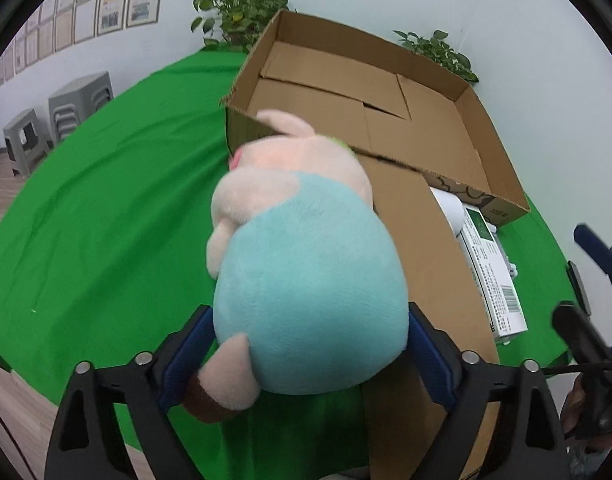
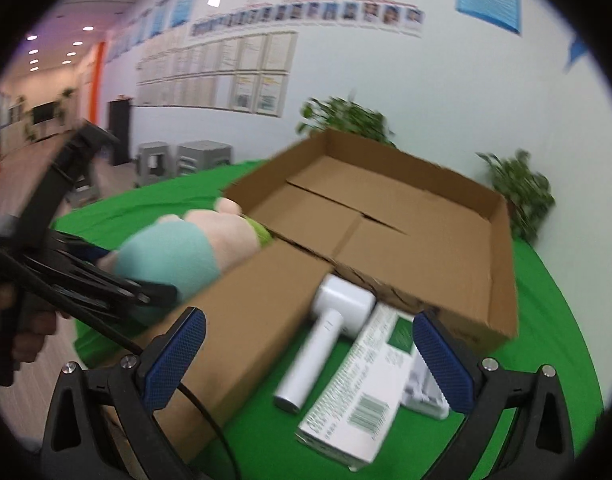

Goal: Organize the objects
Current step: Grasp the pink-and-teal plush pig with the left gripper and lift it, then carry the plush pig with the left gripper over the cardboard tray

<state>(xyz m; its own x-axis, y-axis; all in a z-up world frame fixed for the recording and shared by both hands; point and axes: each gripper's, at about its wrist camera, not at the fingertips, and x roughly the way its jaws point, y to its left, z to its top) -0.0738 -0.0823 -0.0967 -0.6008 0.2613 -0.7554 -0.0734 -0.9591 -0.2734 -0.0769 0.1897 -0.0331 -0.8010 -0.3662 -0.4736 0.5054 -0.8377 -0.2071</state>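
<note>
The plush toy [image 1: 306, 264] at the centre of the left wrist view is soft, fuzzy cloth, matt, in teal and pale pink. The cardboard box [image 1: 386, 92] above it is plain brown corrugated paperboard, matt and a little rough at its cut edges. The green cloth [image 1: 106, 200] on the desk is smooth and matt. In the right wrist view, low centre, the white dryer [image 2: 326, 336] is smooth plastic with a slight sheen, and the carton [image 2: 358, 396] beside it is printed paperboard.
</note>
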